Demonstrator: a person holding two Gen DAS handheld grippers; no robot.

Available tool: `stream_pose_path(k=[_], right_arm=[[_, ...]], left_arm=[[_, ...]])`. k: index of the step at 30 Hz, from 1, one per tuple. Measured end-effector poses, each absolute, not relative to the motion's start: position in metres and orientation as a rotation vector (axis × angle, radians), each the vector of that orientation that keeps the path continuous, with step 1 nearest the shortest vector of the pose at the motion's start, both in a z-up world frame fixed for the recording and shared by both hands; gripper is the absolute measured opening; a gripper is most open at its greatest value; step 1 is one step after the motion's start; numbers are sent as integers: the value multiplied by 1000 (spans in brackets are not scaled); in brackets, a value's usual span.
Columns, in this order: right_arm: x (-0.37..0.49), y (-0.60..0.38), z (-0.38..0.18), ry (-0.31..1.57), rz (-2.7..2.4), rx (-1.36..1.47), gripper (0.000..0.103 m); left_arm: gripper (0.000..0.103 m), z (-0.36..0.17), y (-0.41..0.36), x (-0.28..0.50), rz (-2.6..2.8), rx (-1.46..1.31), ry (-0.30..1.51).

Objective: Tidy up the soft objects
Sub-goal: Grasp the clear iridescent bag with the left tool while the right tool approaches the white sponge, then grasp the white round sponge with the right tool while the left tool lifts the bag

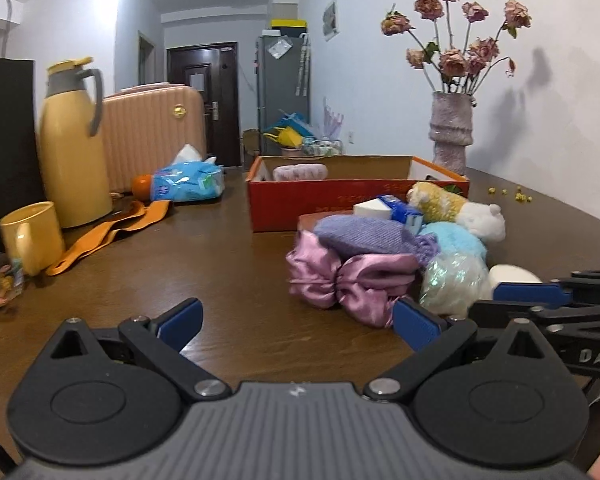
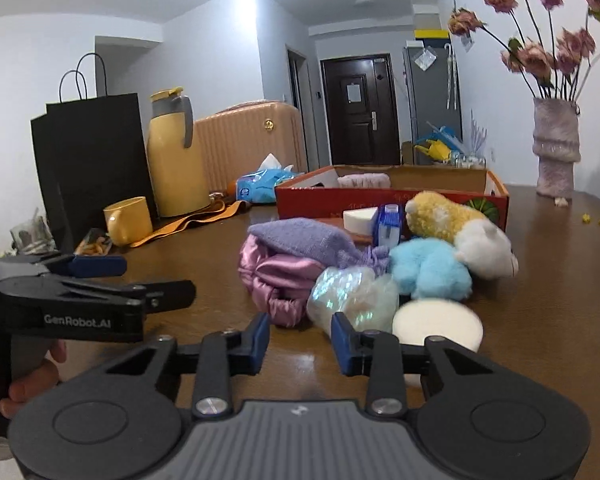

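A pile of soft things lies on the brown table in front of a red cardboard box (image 1: 284, 200) (image 2: 300, 200): a pink satin scrunchie (image 1: 340, 280) (image 2: 276, 280), a purple knit pouch (image 1: 364, 236) (image 2: 300, 240), a light blue plush (image 1: 456, 240) (image 2: 428, 268), a yellow and white plush (image 1: 456, 204) (image 2: 460, 224), an iridescent puff (image 1: 452, 280) (image 2: 352, 292) and a white round pad (image 2: 440, 324). A pink fluffy item (image 1: 300, 171) lies inside the box. My left gripper (image 1: 298, 320) is open and empty, just left of the scrunchie. My right gripper (image 2: 300, 338) is open and empty, close before the puff.
At the left stand a yellow thermos (image 1: 72, 152), a yellow mug (image 1: 32, 236), an orange strap (image 1: 112, 236), a blue tissue pack (image 1: 188, 182) and a black paper bag (image 2: 92, 152). A vase with dried roses (image 1: 452, 132) stands behind the box. A pink suitcase (image 1: 152, 132) is behind the table.
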State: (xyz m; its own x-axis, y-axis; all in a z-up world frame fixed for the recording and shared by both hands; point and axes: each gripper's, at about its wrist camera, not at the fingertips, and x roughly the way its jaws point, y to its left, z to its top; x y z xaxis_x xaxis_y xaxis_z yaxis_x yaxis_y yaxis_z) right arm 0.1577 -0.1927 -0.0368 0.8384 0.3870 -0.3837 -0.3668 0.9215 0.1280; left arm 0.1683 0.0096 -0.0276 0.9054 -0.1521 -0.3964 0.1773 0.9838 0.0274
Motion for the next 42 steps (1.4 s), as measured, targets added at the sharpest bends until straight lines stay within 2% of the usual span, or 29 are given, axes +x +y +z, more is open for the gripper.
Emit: stream_pose_path(k=[6, 9, 10, 14, 16, 18, 19, 24, 32, 33, 34, 42], right_arm=[[170, -217, -37, 402, 279, 38, 33], [173, -239, -37, 397, 219, 70, 39], [174, -247, -37, 398, 198, 77, 41], [176, -271, -39, 391, 143, 82, 42], [174, -278, -39, 395, 152, 86, 46], [170, -281, -39, 393, 175, 77, 54], [169, -282, -40, 387, 180, 70, 61], [171, -281, -40, 393, 225, 73, 65], [193, -264, -54, 477, 219, 43, 65], [194, -263, -55, 483, 223, 41, 63], [195, -260, -55, 487, 223, 34, 56], [178, -258, -39, 433, 243, 28, 55]], left_arm=[[103, -28, -16, 184, -292, 59, 400], [102, -27, -36, 188, -397, 63, 389], [99, -26, -43, 188, -440, 64, 383], [80, -30, -73, 200, -528, 85, 422], [71, -34, -87, 210, -531, 110, 465], [54, -40, -97, 220, -511, 125, 506], [32, -42, -100, 224, -491, 129, 525], [28, -36, -82, 219, -490, 56, 518], [23, -22, -66, 208, -467, 49, 500], [23, -19, -66, 205, -484, 45, 487], [23, -16, -65, 201, -498, 41, 467], [22, 8, -53, 179, -525, 24, 376]])
